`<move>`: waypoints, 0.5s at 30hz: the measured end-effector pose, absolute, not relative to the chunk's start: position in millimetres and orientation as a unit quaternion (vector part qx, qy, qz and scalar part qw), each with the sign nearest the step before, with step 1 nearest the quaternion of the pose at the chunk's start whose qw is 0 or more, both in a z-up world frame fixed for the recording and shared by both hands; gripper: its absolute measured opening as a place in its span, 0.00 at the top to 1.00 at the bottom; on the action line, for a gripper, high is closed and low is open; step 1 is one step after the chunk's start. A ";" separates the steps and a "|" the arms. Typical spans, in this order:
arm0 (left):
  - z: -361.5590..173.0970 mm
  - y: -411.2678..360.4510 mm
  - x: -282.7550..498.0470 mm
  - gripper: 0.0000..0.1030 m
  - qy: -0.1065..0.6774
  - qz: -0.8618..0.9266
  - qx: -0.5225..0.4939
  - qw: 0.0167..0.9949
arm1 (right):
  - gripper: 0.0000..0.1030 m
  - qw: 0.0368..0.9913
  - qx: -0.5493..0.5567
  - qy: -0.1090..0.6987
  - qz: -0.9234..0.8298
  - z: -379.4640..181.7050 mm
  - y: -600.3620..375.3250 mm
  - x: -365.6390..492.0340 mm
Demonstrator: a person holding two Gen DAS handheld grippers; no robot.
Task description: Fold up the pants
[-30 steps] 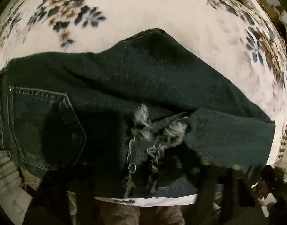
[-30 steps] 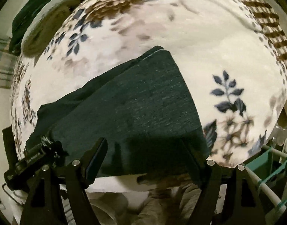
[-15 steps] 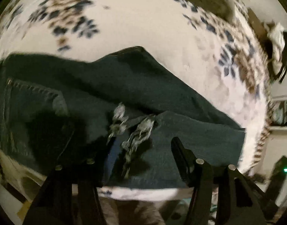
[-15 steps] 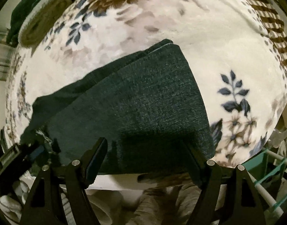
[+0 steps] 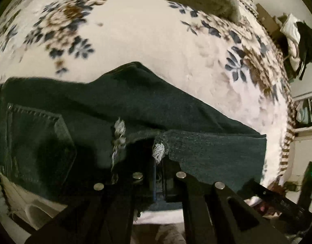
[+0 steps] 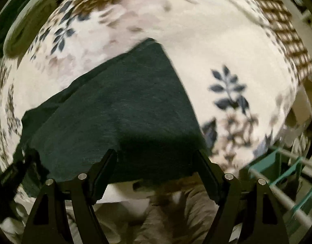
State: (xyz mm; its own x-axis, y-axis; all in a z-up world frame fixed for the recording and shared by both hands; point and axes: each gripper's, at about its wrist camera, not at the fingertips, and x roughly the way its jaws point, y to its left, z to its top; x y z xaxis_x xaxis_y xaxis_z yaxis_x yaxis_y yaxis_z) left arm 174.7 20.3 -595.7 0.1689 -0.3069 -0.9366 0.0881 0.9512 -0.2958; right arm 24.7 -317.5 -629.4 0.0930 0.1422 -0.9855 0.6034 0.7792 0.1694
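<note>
Left wrist: fingers (image 5: 156, 174) just closed (gripping frayed hem (image 5: 159, 150)).

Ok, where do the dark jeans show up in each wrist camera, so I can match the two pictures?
Left wrist: the jeans run across the middle from the left edge; back pocket at left, frayed hem at the shut left gripper.
Right wrist: one folded end of the jeans fills the centre-left, reaching down between the open right gripper fingers.
Shared landmark: the floral blanket under them.
</note>
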 end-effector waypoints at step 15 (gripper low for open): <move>-627.3 49.7 183.9 0.91 0.678 -0.096 -0.135 0.716 | 0.22 0.647 0.350 0.658 -0.162 -649.4 -337.9 -7.9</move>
State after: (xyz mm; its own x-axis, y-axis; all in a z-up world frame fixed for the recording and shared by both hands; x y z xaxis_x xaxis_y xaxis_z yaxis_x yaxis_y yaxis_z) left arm 183.9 49.7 -627.3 0.0613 -0.3213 -0.9450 -0.0450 0.9449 -0.3242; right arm -7.9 -337.9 -649.4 0.0816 0.2514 -0.9644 0.6705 0.7021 0.2397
